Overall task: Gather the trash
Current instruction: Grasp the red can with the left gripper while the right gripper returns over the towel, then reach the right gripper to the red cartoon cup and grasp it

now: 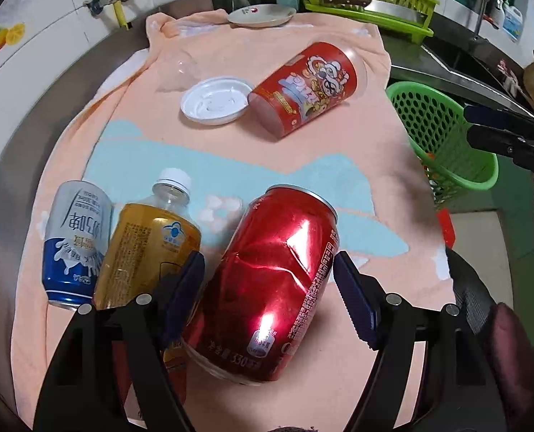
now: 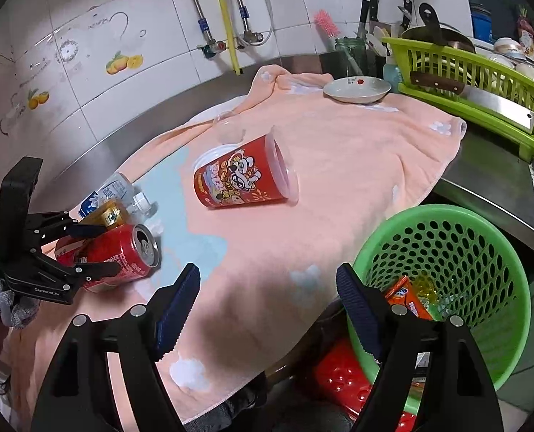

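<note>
Between the dark-blue ribbed pads: shiny red can with white lettering. Left of those pads: amber bottle, white cap; blue-and-white can. Ahead: red cup with cartoon print, white lid, peach towel with pale-blue patches. Right: green perforated basket.

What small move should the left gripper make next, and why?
Probably close the left gripper on the red can. The dented can lies between its open jaws, with a gap at the right pad, and the green bin waits at the right.
</note>
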A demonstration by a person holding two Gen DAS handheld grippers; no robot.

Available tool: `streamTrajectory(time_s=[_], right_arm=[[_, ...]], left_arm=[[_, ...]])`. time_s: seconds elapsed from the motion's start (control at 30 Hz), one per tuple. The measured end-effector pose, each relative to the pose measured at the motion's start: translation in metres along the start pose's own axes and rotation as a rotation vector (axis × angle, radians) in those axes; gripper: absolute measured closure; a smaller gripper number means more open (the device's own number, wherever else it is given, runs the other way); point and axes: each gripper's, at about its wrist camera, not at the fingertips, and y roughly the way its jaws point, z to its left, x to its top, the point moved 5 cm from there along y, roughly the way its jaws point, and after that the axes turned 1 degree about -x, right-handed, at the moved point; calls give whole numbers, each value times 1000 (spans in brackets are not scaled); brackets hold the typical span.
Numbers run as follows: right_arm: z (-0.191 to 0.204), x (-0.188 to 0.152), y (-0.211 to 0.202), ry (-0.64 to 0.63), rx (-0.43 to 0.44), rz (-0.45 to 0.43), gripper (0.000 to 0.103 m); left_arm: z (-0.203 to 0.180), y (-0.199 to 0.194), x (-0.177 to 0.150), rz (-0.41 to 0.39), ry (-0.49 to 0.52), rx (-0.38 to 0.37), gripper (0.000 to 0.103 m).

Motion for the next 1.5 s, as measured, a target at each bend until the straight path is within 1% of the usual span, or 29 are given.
streamTrajectory(time_s=[0.27, 0.37, 0.63, 0.87, 1.03, 1.1, 1.3, 1.43, 1.5], right_arm=[[-2, 0, 6, -2, 4, 8, 28], [-3, 0, 9, -1, 6, 14, 28], [-2, 4, 20, -5, 15, 23, 28], [1, 20, 39, -30, 22, 27, 28], [4, 29, 48, 1, 55, 41, 28], [8, 30, 52, 2, 55, 42, 28], [13, 45, 62, -44, 40, 26, 28], [14, 59, 72, -72, 54, 15, 28], [16, 65, 80, -82, 74, 19, 28]], left_arm=[[-5, 11, -3, 40, 41, -6, 26], [-6, 15, -4, 51, 47, 4, 26], [-5, 16, -6, 43, 48, 7, 26], [-6, 17, -10, 44, 39, 17, 26], [-3, 18, -9, 39, 20, 19, 27], [-4, 18, -10, 37, 18, 21, 27], [-5, 16, -13, 29, 7, 29, 27], [-3, 15, -14, 21, -5, 21, 28], [-2, 14, -15, 15, -13, 19, 28]])
